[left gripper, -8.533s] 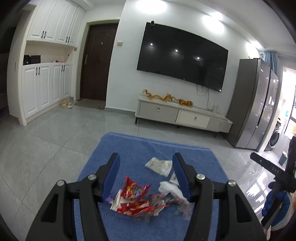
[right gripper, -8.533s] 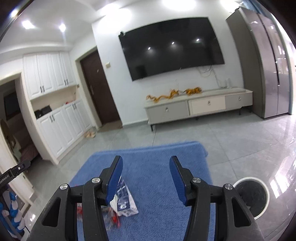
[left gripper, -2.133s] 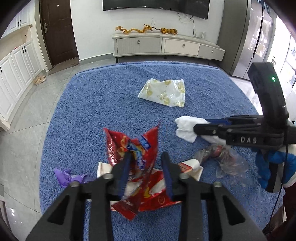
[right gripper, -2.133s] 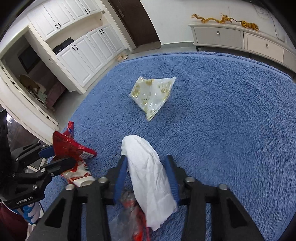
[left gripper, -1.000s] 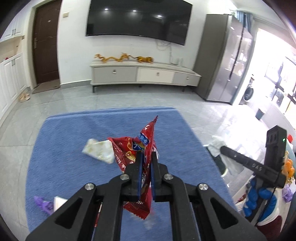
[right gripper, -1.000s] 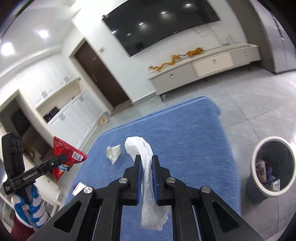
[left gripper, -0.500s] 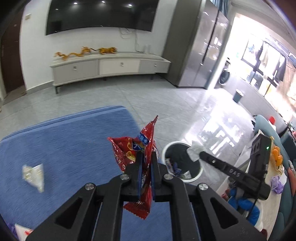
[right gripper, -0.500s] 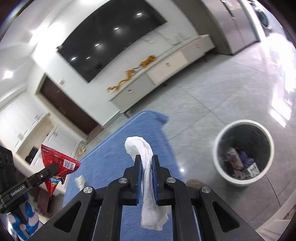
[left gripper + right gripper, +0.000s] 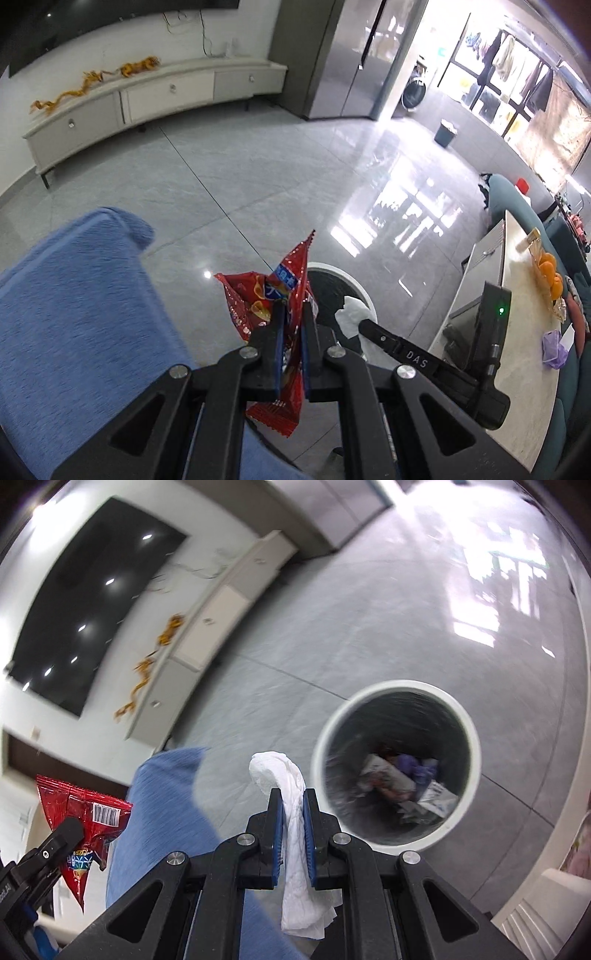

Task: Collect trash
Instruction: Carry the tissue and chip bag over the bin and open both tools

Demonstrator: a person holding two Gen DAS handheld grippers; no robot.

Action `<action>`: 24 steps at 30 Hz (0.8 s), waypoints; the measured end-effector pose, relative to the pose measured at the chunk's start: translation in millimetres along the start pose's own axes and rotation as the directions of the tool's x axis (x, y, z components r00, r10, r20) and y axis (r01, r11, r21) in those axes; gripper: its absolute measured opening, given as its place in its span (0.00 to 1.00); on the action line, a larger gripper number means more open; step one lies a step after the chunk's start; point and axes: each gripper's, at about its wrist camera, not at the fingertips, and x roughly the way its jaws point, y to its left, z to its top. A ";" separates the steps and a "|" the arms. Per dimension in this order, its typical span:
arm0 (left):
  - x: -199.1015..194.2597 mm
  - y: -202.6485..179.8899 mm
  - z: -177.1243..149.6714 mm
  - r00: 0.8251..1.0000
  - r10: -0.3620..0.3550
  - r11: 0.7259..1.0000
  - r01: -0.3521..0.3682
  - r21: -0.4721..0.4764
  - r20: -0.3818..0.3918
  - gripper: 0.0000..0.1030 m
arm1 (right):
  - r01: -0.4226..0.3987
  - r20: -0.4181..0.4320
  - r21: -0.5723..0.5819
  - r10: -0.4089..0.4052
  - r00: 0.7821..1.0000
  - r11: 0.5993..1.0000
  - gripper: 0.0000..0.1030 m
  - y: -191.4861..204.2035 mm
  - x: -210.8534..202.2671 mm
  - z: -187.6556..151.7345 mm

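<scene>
Both grippers have swung off the blue rug [image 9: 81,314] toward the waste bin [image 9: 397,705] since the frames a second ago; the bin then sat at the far right edge of the right wrist view and now fills its centre-right.

Left gripper [image 9: 292,325]: jaws clamped on the red snack wrapper [image 9: 284,284]. Wrapper stands roughly upright in the jaws, long axis running along the fingers, its torn pointed corner up and away from the hand, its lower end hanging below the pads. In the left wrist view it sits just short of the bin's near rim.

Right gripper [image 9: 293,812]: jaws pinched on the white tissue [image 9: 284,775]. Tissue is draped over the fingertips, long axis also along the fingers, one bunched end curled above the pads, the longer tail hanging down toward the wrist. It lies just beside the bin's left rim, not yet over the opening.

Progress, as judged: two pieces picked up and carried nearly to the bin, neither released. Bin already holds several pieces of crumpled litter. Left to do: bring each piece over the opening, open the jaws, then return to the rug for whatever trash lies there, which neither view shows at this moment
</scene>
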 end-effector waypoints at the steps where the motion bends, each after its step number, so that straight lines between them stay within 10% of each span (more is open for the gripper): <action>1: 14.8 -3.4 4.1 1.000 -0.006 1.000 0.006 0.000 -0.023 0.07 | 0.010 -0.005 0.027 -0.010 1.000 1.000 0.10 -8.2 5.1 3.1; 13: 136.7 -15.0 24.6 0.981 -0.042 0.999 0.036 -0.035 -0.187 0.10 | 0.139 -0.071 0.157 -0.129 0.989 0.978 0.15 -69.3 63.4 29.6; 17: 153.8 -13.5 20.6 0.977 -0.058 0.997 0.048 -0.055 -0.207 0.23 | 0.159 -0.073 0.181 -0.148 0.986 0.970 0.35 -79.8 71.5 31.7; 24: 154.5 -11.1 20.5 0.978 -0.064 0.996 0.050 -0.073 -0.200 0.23 | 0.170 -0.040 0.189 -0.166 0.985 0.967 0.35 -77.1 63.5 32.4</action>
